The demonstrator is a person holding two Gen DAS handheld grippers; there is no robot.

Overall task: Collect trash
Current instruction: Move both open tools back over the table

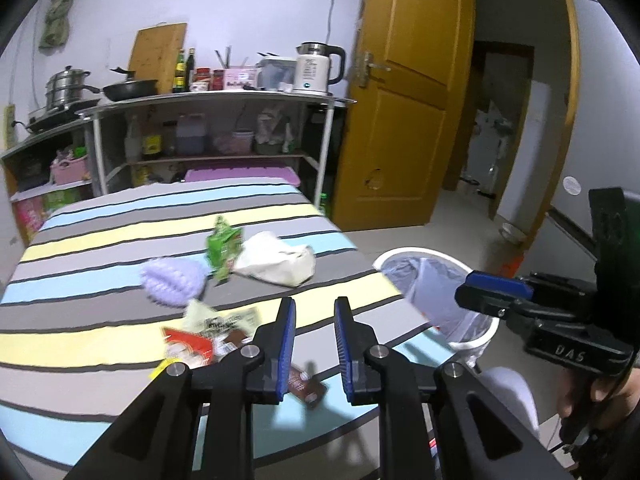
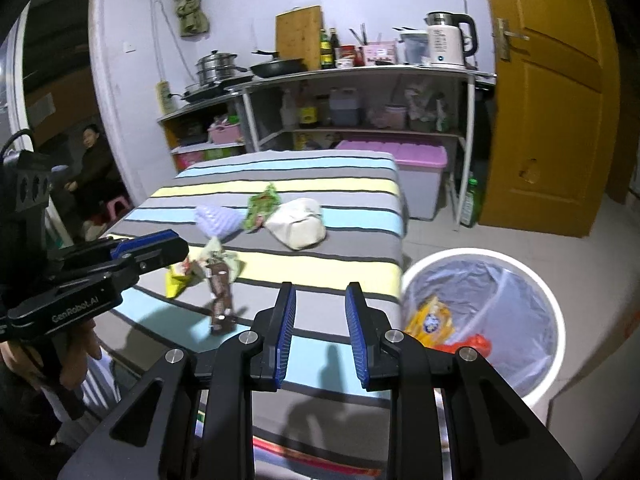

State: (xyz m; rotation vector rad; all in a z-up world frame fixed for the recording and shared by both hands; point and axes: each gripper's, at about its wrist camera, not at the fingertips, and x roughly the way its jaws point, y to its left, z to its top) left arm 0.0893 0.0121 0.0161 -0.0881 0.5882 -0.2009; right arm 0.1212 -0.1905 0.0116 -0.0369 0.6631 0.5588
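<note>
both grippers [image 1: 315,344] [image 2: 320,332] released, empty; bin [image 2: 552,304] contents visible only right view.

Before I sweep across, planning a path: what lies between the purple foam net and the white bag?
A crumpled green wrapper, touching both the net and bag; left wrist view.

Pale lavender walls [image 1: 248,4] enclose a small room with a light grey floor [image 2: 460,236]. A metal shelf rack [image 1: 208,100] against the back wall carries a white electric kettle [image 1: 316,68], a black pan [image 1: 128,88], a steel steamer pot [image 1: 66,88] and bottles. An ochre wooden door [image 1: 404,92] stands open beside it. A purple-lidded storage bin [image 2: 404,152] sits beneath the rack.
</note>
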